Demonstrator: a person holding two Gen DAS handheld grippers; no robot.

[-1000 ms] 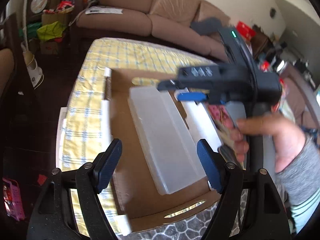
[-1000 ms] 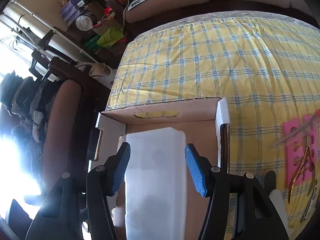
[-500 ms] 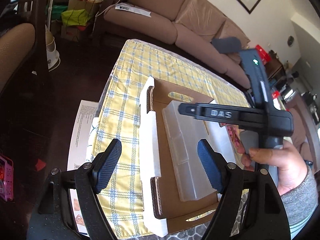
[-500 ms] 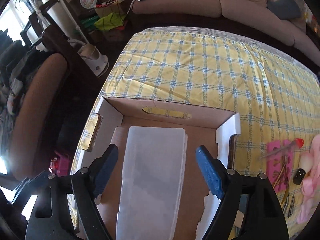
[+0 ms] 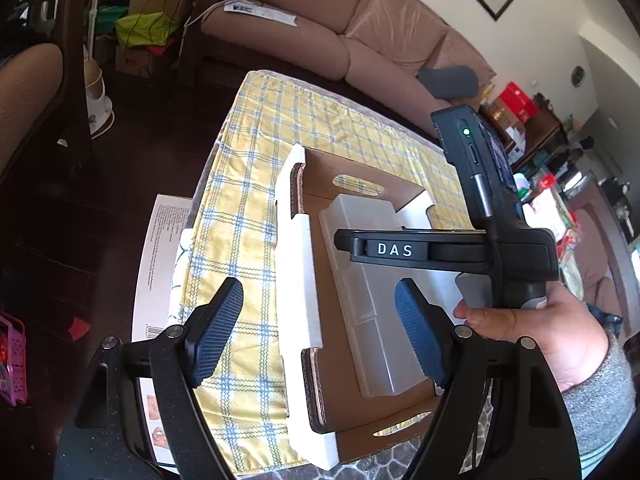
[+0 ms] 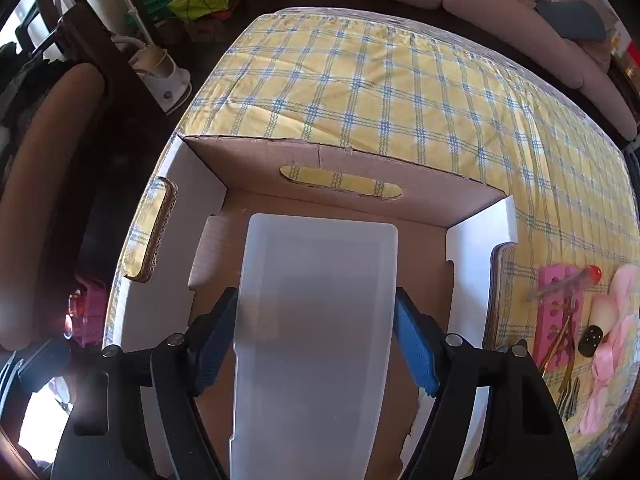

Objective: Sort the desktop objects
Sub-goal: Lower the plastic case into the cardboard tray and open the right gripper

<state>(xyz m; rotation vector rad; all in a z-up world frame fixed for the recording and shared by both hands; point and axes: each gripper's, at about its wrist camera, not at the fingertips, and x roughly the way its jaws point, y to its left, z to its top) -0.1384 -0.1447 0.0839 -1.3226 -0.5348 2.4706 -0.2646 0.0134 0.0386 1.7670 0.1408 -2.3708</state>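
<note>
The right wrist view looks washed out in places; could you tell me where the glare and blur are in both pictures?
Right wrist view: window glare blows out the lower left corner, and the pink manicure items at the right edge are smeared. Left wrist view: evenly lit and sharp, though the fisheye bends the sofa.

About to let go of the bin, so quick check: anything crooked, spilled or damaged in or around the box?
Nothing stands out. The translucent plastic bin lies flat in the cardboard box, roughly square with its walls, between the right claw fingers. The manicure tools lie on the tablecloth outside the box, unspilled.
</note>
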